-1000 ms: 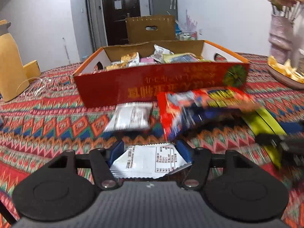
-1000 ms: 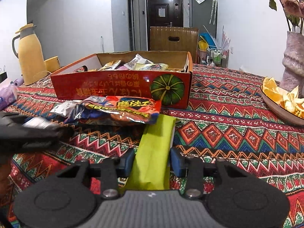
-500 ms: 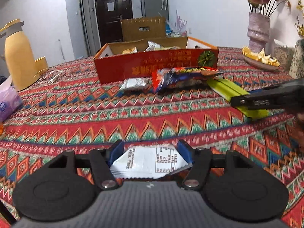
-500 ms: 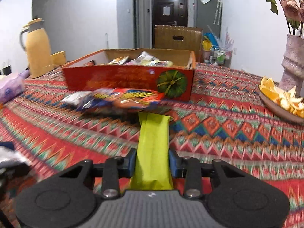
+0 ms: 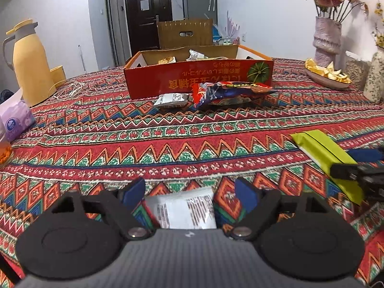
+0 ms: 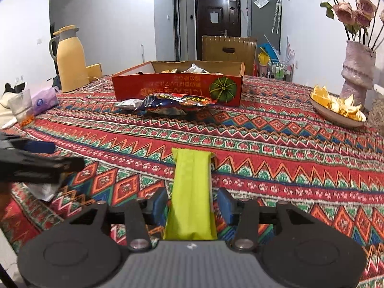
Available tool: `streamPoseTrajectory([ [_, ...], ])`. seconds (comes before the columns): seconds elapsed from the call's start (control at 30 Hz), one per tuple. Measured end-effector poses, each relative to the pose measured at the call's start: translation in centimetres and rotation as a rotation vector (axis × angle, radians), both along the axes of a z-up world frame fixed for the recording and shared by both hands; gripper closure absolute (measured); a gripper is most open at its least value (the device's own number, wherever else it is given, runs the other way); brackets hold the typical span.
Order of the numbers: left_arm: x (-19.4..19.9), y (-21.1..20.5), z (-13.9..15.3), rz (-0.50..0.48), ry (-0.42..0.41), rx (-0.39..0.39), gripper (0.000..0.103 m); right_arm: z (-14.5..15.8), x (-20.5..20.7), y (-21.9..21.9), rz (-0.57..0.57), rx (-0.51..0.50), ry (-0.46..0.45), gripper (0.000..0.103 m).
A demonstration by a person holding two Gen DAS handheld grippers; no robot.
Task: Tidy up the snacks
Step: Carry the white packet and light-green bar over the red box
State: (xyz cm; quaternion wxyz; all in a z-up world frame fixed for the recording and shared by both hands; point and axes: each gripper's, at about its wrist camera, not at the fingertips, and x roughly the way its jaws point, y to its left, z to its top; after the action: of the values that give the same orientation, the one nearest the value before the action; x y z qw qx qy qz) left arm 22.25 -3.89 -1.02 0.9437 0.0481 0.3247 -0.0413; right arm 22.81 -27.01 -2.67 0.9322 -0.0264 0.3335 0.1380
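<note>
At lower centre, the left gripper [image 5: 189, 192] gapes around a light, crinkly white foil sachet [image 5: 184, 212], while the right gripper [image 6: 190, 205] stands open, freeing a slippery lime-green packet [image 6: 192, 192], best pinched mid-length.

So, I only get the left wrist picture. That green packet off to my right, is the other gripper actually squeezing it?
Observer: It doesn't look like it. In the right wrist view the green packet lies flat on the tablecloth between the fingers of the right gripper, with a thin gap showing on the right side, so the jaws look open.
Operator: And there's an orange smudge at my far left edge. What is that?
Observer: It's a clear plastic cup with orange bits at the bottom, standing next to the purple tissue pack.
</note>
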Motion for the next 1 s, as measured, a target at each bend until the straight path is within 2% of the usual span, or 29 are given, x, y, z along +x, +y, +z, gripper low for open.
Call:
streamPoseTrajectory([
  [0.07,-0.6,0.3,-0.1,0.005,0.011,0.002,0.018,-0.4,0.8,0.3,0.002,-0.005,0.010,0.059],
  [0.1,-0.8,0.4,-0.3,0.008,0.023,0.003,0.018,-0.6,1.1,0.4,0.003,-0.005,0.010,0.065],
  [0.17,-1.3,0.9,-0.8,0.008,0.032,-0.004,0.018,-0.8,1.3,0.5,-0.006,0.003,-0.003,0.067],
  [0.23,-1.7,1.3,-1.1,0.005,0.045,-0.002,0.024,-0.8,1.2,0.5,-0.009,0.024,-0.012,0.070],
  [0.27,-2.0,1.5,-1.1,-0.001,0.037,-0.007,0.038,-0.7,1.1,0.4,-0.007,0.035,-0.015,0.071],
  [0.3,-2.1,1.6,-1.0,-0.005,0.036,-0.016,0.056,-0.6,0.9,0.3,-0.006,0.051,-0.020,0.071],
  [0.33,-2.1,1.7,-0.9,-0.006,0.037,-0.024,0.062,-0.5,0.7,0.2,-0.009,0.062,-0.025,0.071],
  [0.43,-2.1,1.3,-0.6,0.005,0.023,0.008,0.062,-0.1,0.3,-0.2,-0.018,0.068,-0.031,0.071],
  [0.53,-1.7,1.3,0.4,0.004,0.007,0.002,0.062,0.6,0.3,-0.6,-0.023,0.075,-0.041,0.071],
  [0.6,-1.4,1.9,2.1,0.004,-0.032,0.004,0.062,1.6,0.4,-0.8,-0.026,0.073,-0.070,0.071],
  [0.7,0.0,3.9,5.7,-0.015,-0.113,-0.015,0.062,4.7,0.8,-1.9,-0.012,0.089,-0.155,0.071],
  [0.8,3.1,5.9,9.2,-0.025,-0.179,-0.032,0.062,8.7,3.0,-3.2,0.027,0.101,-0.235,0.071],
  [0.9,7.9,6.6,11.2,-0.027,-0.249,-0.018,0.062,11.3,7.1,-3.7,0.036,0.081,-0.278,0.071],
  [1.0,14.7,6.6,11.6,-0.015,-0.218,-0.037,0.062,12.4,14.1,-2.8,0.018,0.025,-0.271,0.071],
])
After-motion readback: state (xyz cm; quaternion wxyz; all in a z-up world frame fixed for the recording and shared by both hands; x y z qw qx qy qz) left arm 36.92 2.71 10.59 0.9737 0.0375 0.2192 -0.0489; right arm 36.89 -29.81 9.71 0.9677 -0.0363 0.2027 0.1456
